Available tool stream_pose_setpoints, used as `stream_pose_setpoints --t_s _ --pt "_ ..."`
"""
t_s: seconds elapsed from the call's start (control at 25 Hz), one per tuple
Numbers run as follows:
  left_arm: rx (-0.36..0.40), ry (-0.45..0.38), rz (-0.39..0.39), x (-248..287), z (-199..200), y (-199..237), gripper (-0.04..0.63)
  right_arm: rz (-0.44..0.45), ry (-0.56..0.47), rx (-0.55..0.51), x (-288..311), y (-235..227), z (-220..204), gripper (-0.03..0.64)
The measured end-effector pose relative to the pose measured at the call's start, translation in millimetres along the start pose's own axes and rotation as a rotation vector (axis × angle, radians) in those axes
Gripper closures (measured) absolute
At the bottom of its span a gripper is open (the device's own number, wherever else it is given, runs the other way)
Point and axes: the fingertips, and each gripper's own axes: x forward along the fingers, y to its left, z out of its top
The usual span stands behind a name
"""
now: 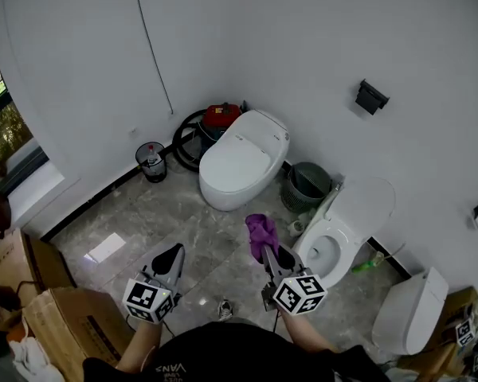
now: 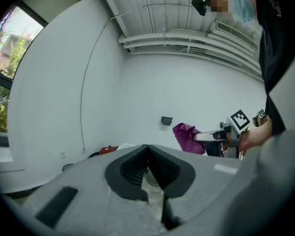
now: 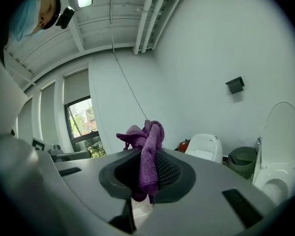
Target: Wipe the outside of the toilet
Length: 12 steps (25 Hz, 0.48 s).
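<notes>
White walls [image 1: 319, 38], seemingly marble floor [image 1: 143, 221] (window [image 1: 1, 126] left).

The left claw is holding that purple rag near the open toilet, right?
No, the right claw holds the purple rag, as the right gripper view shows plainly. It is indeed near the open toilet.

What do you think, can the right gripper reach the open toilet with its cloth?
Probably yes: the right gripper, shut on the purple cloth, is right beside the open toilet, nothing between them.
</notes>
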Motion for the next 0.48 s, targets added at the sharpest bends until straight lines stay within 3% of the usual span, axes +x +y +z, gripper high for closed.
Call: stream_pose_setpoints --t_s 0.24,0.48 --pt "-0.015 0.009 0.04 38 -1 0 0.589 0.04 0.018 0.003 28 -31 10 0.574" --pt "-0.025 0.03 0.049 58 -7 21 0.589 0.023 0.029 0.023 53 -47 6 0.574"
